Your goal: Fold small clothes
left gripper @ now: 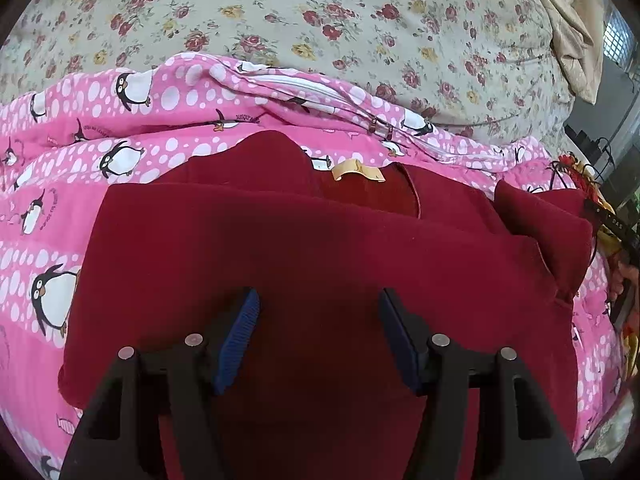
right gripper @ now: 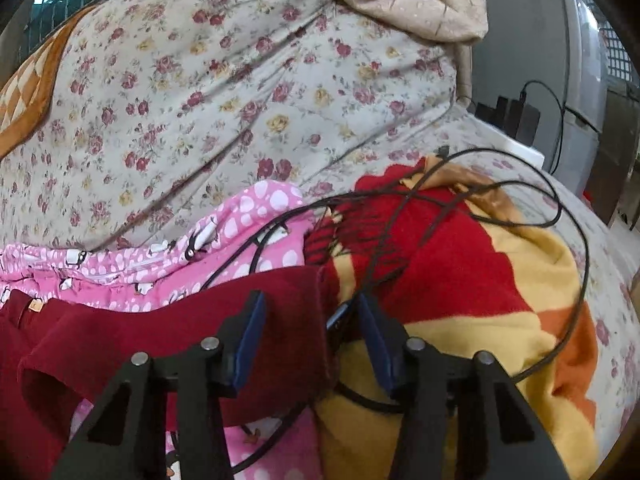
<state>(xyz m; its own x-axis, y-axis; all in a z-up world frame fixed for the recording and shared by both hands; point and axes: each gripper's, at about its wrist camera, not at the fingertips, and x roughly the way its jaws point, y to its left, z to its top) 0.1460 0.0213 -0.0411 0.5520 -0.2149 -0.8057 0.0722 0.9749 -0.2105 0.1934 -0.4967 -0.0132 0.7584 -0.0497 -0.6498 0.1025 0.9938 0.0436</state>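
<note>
1. We're on a bed with a floral sheet (left gripper: 360, 12), a pink penguin-print quilt (left gripper: 60, 208) spread over it, and a red, yellow and orange blanket (right gripper: 500, 300) bunched at the right.

2. The dark red garment (left gripper: 300, 248) lies on the pink quilt, directly under and ahead of the left tool (left gripper: 320, 300). Its neck label (left gripper: 356, 170) shows just beyond the tool's tips.

3. One side looks already laid over the body, so the fold appears under way, not finished. The other sleeve (left gripper: 544, 220) sticks out to the right of the left tool.

4. Left tool: jaws stand partly apart above the red cloth, nothing pinched between the blue pads (left gripper: 240, 340). Whether the tips touch the fabric, I can't tell.

5. Right tool (right gripper: 312, 304): jaws roughly half apart. The sleeve end (right gripper: 288, 308) sits between them, against the left pad; the right pad stands clear of it. No grip yet, by my reading.

6. A black cable (right gripper: 400, 208) loops across the blanket ahead and to the right of the right tool, and a strand runs close under the sleeve end.

7. Next move, I'd say: pinch the sleeve end alone and carry it across onto the body. Catching the cable along with the cloth is the risk to watch.
</note>
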